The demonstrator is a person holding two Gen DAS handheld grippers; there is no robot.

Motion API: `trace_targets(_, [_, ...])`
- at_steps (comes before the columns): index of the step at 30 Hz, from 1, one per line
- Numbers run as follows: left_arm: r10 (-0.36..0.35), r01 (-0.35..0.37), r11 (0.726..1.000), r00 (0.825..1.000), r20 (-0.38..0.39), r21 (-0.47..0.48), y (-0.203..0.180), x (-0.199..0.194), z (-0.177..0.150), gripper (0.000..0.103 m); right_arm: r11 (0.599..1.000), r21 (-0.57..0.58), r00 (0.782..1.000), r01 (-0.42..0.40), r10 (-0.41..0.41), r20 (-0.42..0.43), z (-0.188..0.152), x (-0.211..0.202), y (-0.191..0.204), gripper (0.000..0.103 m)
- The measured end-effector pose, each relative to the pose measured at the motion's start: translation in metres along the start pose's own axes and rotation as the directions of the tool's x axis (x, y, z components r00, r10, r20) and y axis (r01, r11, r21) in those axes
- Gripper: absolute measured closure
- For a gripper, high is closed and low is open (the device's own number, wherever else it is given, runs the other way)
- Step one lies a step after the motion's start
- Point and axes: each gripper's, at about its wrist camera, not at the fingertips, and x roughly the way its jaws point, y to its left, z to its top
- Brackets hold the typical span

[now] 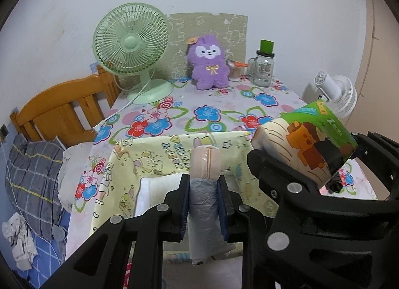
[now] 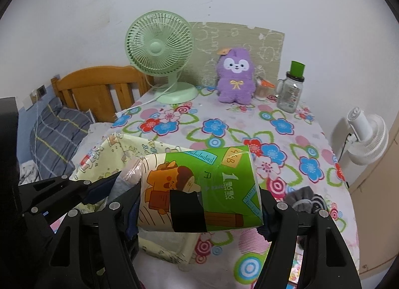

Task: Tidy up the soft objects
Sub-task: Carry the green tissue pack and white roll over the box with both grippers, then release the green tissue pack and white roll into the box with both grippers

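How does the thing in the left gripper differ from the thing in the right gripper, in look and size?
The roll of plastic bags in the left gripper is narrow, pale pink and grey, and plain; the tissue pack in the right gripper is much wider, green, with a printed cartoon. The left jaws stand nearly shut on the roll; the right jaws stand wide around the pack. Both are soft, wrapped in plastic and held above the yellow fabric box.

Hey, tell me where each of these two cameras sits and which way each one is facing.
Left wrist: on the left gripper, looking forward and down over the flowered table; shows its own fingers shut on a plastic roll, plus the right gripper alongside.
Right wrist: on the right gripper, facing likewise; shows its fingers holding a green tissue pack, left gripper at lower left.
Shared: green fan, purple plush toy, glass jar, yellow box.
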Motion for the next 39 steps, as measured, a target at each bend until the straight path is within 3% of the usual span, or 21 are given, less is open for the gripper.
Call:
trace_targets(14, [0.033, -0.035, 0.999, 0.998, -0.045, -0.041, 0.034, 0.032, 0.005, 0.081, 0.998, -0.018, 0.998, -0.054, 0.054, -0.038, 0.010, 0.037, 0.017, 0.029])
trace_targets(16, [0.038, -0.040, 0.998, 0.998, -0.056, -0.050, 0.038, 0.037, 0.004, 0.076, 0.998, -0.021, 0.997, -0.062, 0.061, -0.047, 0.012, 0.043, 0.019, 0.029])
trace_targets(18, [0.043, -0.047, 0.997, 0.997, -0.066, -0.060, 0.042, 0.041, 0.004, 0.063, 0.997, -0.028, 0.996, -0.067, 0.066, -0.052, 0.013, 0.048, 0.021, 0.029])
trace_targets(22, [0.052, -0.059, 0.995, 0.995, -0.086, -0.077, 0.049, 0.048, 0.002, 0.052, 0.996, -0.032, 0.995, -0.080, 0.077, -0.070, 0.013, 0.058, 0.025, 0.028])
trace_targets(24, [0.050, -0.058, 0.995, 0.994, -0.101, -0.081, 0.051, 0.051, 0.001, 0.041, 0.996, -0.034, 0.994, -0.081, 0.078, -0.081, 0.014, 0.062, 0.026, 0.027])
trace_targets(29, [0.051, -0.060, 0.995, 0.993, -0.110, -0.077, 0.050, 0.053, -0.002, 0.028, 0.996, -0.033, 0.991, -0.084, 0.080, -0.103, 0.012, 0.069, 0.026, 0.023])
trace_targets(34, [0.054, -0.061, 0.996, 0.993, -0.108, -0.070, 0.048, 0.050, -0.005, 0.022, 0.997, -0.047, 0.995, -0.062, 0.058, -0.078, 0.011, 0.065, 0.025, 0.016])
trace_targets(39, [0.058, -0.065, 0.996, 0.993, -0.105, -0.066, 0.045, 0.046, -0.006, 0.021, 0.997, -0.047, 0.996, -0.060, 0.057, -0.069, 0.009, 0.058, 0.024, 0.015])
